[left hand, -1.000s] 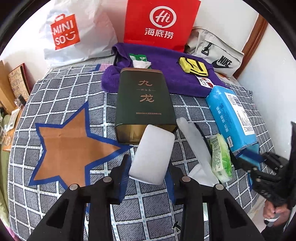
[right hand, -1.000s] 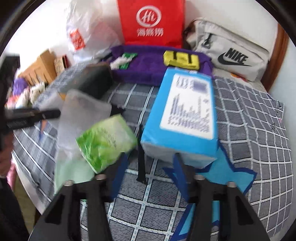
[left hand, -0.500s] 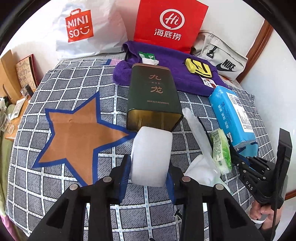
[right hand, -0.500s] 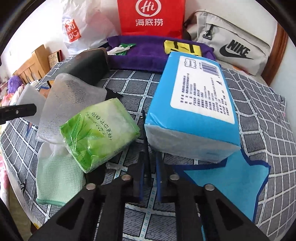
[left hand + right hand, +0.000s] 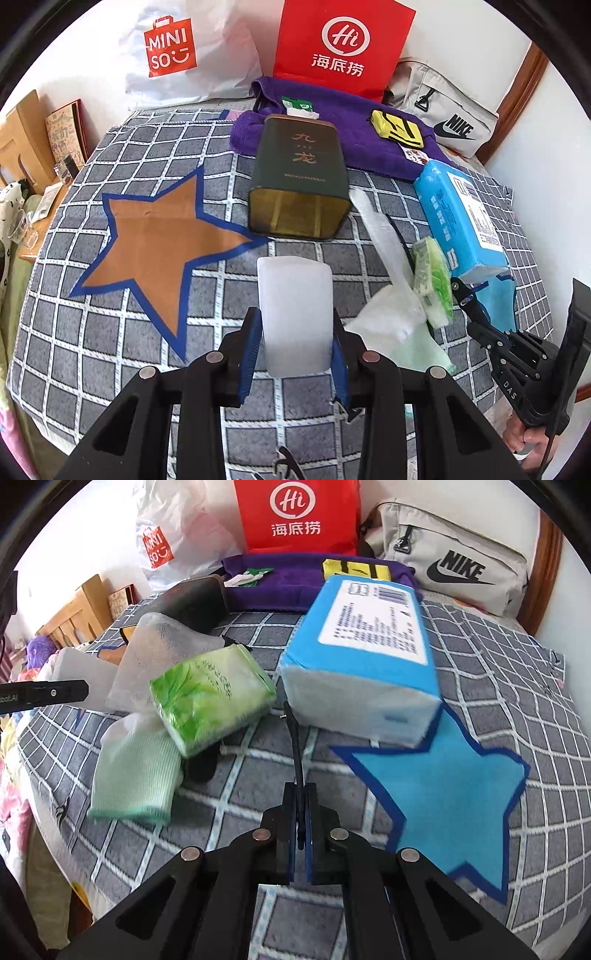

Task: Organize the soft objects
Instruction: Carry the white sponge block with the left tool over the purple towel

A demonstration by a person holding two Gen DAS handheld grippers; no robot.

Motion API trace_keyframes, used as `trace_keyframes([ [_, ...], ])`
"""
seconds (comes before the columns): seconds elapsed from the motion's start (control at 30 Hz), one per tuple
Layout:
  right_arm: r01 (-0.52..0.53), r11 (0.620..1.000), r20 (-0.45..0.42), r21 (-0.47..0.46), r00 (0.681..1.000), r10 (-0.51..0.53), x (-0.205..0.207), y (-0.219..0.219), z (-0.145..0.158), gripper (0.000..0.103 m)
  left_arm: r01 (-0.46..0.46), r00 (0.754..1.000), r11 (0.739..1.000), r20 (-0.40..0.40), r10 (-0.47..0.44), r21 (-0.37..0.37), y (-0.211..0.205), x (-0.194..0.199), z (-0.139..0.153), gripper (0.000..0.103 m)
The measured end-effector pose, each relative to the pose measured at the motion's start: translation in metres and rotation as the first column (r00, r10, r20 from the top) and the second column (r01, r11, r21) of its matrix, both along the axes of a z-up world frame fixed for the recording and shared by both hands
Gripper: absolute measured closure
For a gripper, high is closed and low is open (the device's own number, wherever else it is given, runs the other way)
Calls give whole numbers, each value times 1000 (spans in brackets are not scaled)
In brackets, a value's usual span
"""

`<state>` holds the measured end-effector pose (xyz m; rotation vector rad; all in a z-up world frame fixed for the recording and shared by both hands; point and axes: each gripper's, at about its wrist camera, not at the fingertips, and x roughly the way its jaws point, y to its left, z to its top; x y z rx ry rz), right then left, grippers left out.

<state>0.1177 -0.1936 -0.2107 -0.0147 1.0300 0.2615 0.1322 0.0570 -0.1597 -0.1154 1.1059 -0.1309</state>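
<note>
The left gripper [image 5: 295, 345] has its jaws pressed against both sides of a white foam block [image 5: 295, 314], gripped near its lower end so the block stands upright above the checked bedspread [image 5: 110, 325]. The right gripper [image 5: 300, 830] has its jaws nearly together on a thin black strap [image 5: 295, 746] running toward 12 o'clock between the green tissue pack [image 5: 212, 698] and blue tissue pack [image 5: 364, 657], probably to pull it free.
</note>
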Motion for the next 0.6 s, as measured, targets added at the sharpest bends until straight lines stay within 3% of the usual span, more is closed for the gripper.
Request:
trace_keyframes([
  [0.6, 37, 997, 108, 61, 993, -44, -28, -34, 36, 100, -14, 1000, 1000, 7, 14, 15, -21, -12, 18, 72],
])
